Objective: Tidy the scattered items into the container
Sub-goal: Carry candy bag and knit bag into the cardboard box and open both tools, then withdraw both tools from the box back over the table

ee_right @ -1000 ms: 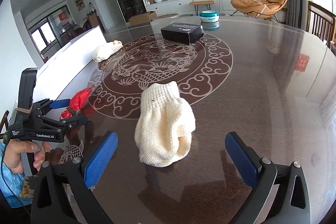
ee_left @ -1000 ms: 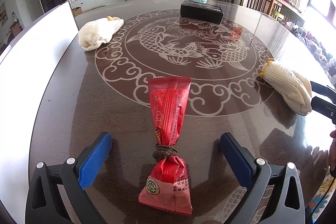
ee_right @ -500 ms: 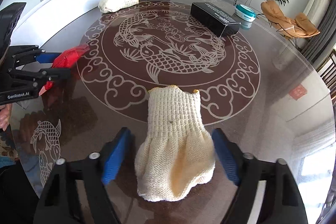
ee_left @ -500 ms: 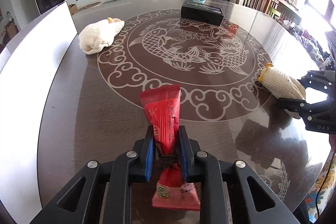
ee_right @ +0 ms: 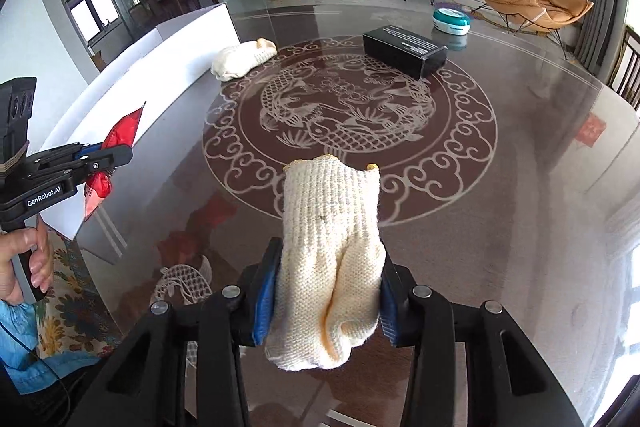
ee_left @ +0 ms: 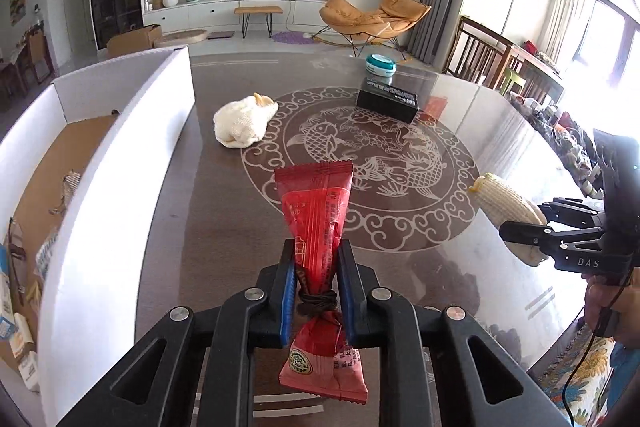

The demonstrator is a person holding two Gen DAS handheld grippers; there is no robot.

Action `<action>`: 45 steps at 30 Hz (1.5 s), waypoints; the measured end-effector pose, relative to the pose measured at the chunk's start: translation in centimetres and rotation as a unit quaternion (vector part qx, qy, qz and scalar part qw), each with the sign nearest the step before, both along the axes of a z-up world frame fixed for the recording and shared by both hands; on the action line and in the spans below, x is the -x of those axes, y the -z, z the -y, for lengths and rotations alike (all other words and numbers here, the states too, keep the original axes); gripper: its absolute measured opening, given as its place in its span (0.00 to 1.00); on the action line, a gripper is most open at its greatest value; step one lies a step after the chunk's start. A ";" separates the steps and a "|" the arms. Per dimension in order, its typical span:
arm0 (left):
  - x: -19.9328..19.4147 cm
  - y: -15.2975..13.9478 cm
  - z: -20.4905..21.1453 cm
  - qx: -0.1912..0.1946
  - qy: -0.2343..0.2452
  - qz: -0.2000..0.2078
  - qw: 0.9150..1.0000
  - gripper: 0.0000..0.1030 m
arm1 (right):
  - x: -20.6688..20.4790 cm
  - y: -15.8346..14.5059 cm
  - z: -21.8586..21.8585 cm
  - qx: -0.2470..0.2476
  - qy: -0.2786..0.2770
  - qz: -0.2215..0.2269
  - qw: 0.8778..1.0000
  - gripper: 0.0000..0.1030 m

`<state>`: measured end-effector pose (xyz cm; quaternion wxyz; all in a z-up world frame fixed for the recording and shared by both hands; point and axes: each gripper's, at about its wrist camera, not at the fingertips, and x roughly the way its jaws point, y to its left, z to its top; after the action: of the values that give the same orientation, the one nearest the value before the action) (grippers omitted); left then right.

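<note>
1. My left gripper [ee_left: 316,291] is clenched on the red snack packet [ee_left: 316,227] at its tied waist, and the packet is lifted off the table [ee_left: 224,227].
2. My right gripper [ee_right: 326,291] has a cream knitted glove [ee_right: 330,251] between its jaws — they are closing on it and the pads already press its sides.
3. Not done, I judge: both things must go into the white box [ee_left: 120,187] at the left. A second glove [ee_left: 244,121], a black box [ee_left: 387,99] and a teal round tin [ee_left: 381,63] lie far on the table.
4. Only the left view shows inside the white box — some items lie there. The right view shows just its outer wall, and the hand [ee_right: 24,263] on the left handle.
</note>
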<state>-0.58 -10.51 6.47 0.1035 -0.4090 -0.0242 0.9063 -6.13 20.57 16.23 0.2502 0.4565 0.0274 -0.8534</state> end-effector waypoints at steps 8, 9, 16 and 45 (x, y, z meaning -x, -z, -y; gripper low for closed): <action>-1.6 -6.4 15.2 0.035 -0.122 -0.032 0.991 0.18 | -0.3 -8.2 18.9 0.100 -0.150 -0.039 0.983 0.42; -1.9 -6.5 17.3 0.038 -0.141 -0.026 0.989 0.18 | -0.6 -8.8 21.5 0.109 -0.170 -0.038 0.979 0.42; -3.3 -2.4 28.4 0.029 -0.236 0.038 0.971 0.18 | -3.3 -7.5 36.2 0.112 -0.269 -0.031 0.956 0.42; -3.3 -1.6 3.2 0.029 -0.032 -0.010 0.999 1.00 | -2.0 5.7 -1.1 -0.094 0.142 -0.057 0.984 1.00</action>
<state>2.73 -13.72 8.06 0.0623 -0.4020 -0.0101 0.9134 -4.13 21.63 10.54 0.0806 0.4279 0.0568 -0.8984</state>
